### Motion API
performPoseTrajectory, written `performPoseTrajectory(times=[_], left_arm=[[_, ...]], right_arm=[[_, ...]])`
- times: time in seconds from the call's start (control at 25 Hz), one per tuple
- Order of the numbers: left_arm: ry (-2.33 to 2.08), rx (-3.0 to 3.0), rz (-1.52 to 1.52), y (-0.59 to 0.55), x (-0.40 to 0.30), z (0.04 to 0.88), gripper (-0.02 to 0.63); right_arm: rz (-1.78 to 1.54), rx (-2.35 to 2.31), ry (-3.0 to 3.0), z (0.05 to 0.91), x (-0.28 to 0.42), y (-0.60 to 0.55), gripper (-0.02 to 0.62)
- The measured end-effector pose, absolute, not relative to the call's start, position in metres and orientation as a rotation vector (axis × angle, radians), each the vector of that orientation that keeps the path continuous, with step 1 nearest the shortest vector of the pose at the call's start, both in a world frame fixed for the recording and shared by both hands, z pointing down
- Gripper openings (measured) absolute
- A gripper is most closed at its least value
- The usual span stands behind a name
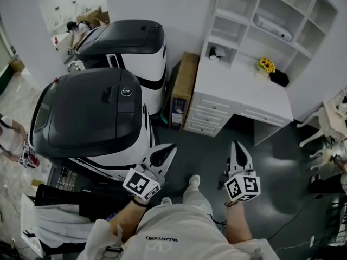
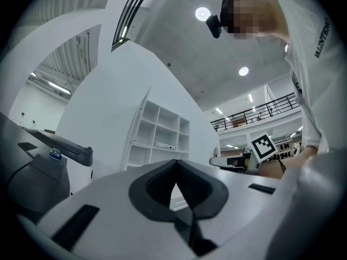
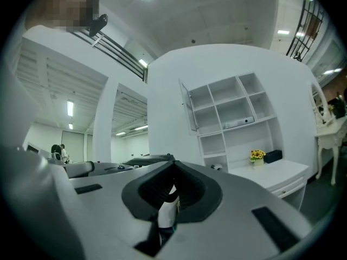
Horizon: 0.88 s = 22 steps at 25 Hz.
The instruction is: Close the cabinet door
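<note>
A white desk (image 1: 246, 88) stands against the wall, and everything here is placed from it. Open shelves (image 1: 282, 12) rise from its back edge. The cabinet door (image 3: 189, 108) hangs at the shelves' upper left compartment, above the desk's left end. In the right gripper view it stands swung out, open, turned nearly edge-on. In the head view I cannot pick the door out.

On the desk's right part, yellow flowers (image 1: 265, 64) sit just beside a black box (image 1: 280, 78). A white flat device (image 1: 274, 28) lies on a shelf above them. Drawers (image 1: 209, 114) fill the desk's front at its left end. A brown board (image 1: 183, 84) leans against the desk's left side. Left of that board stand 2 large white machines with dark lids, 1 (image 1: 130, 42) near the wall and 1 (image 1: 89, 112) closer to the person.

The person (image 1: 173, 232) stands on the dark floor (image 1: 282, 167) in front of the desk, well apart from it. Both grippers point toward the desk.

The left gripper (image 1: 170, 148) is in front of the desk's left end, close to the nearer machine. Its jaws are pressed together at the tips and grip nothing.

The right gripper (image 1: 237, 144) is before the desk's middle. Its jaws also meet at the tips, with nothing between them. Neither gripper touches the door or the desk.
</note>
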<state>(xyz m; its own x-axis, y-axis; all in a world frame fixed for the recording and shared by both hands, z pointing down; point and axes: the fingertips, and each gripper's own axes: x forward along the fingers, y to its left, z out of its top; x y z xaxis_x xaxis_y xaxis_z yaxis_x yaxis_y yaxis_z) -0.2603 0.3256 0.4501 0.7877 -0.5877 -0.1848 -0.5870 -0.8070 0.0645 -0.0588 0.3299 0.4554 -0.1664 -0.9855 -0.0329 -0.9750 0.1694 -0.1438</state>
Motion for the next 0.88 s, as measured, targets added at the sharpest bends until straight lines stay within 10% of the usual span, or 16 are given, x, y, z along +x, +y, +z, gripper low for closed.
performPoseTrajectory(times=[0.88], left_arm=[[-1.164,2.968,-0.291,0.107,-0.125,0.43,0.005]], right_arm=[[-0.134,-1.73,2.424,0.45,0.057,0.086,0.009]])
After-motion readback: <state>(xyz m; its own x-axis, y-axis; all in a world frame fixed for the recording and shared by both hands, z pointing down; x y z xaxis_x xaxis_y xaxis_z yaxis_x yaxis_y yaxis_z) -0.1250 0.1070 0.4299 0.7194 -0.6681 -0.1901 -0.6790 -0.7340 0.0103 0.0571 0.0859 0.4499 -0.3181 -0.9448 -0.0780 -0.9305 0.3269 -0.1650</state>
